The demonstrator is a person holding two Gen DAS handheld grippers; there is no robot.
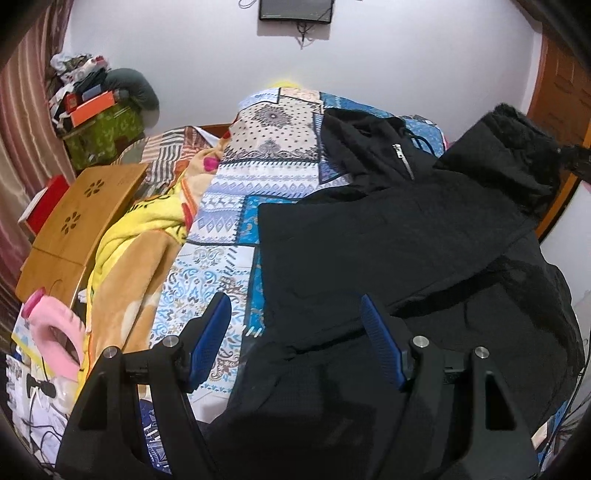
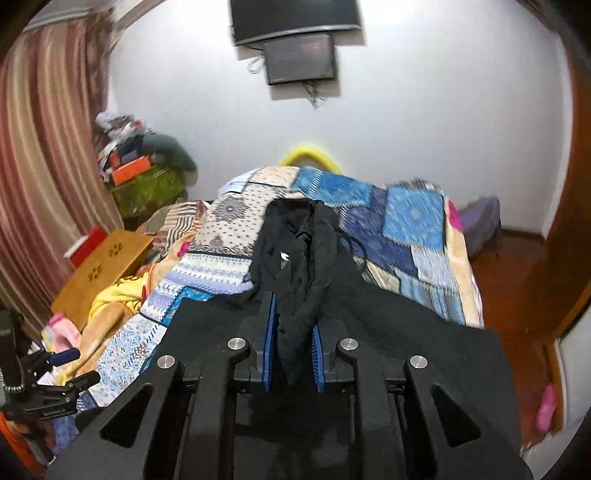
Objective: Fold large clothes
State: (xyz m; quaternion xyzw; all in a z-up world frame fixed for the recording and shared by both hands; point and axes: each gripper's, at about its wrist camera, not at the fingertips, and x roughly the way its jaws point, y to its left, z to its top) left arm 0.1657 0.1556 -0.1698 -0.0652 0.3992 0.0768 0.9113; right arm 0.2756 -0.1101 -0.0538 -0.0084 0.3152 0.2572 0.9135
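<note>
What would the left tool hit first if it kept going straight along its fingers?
Most likely the black jacket. The left tool is open and angled down at the bed, with the jacket's left edge between its fingers and the patchwork quilt under the left one. Depth is unclear, so the quilt could come first.

The right wrist view is smeared with motion blur, so the quilt [image 2: 413, 218] ahead of the right gripper [image 2: 293, 343] has no readable pattern, and a small white mark on the black jacket [image 2: 295, 258] cannot be made out. The jacket fabric hides the inner faces of that gripper's pads. In the left wrist view, the jacket's lower part runs under the left gripper [image 1: 295, 332] and out past the bottom edge. The screen [image 1: 295, 9] on the wall ahead is cut by the top edge.
</note>
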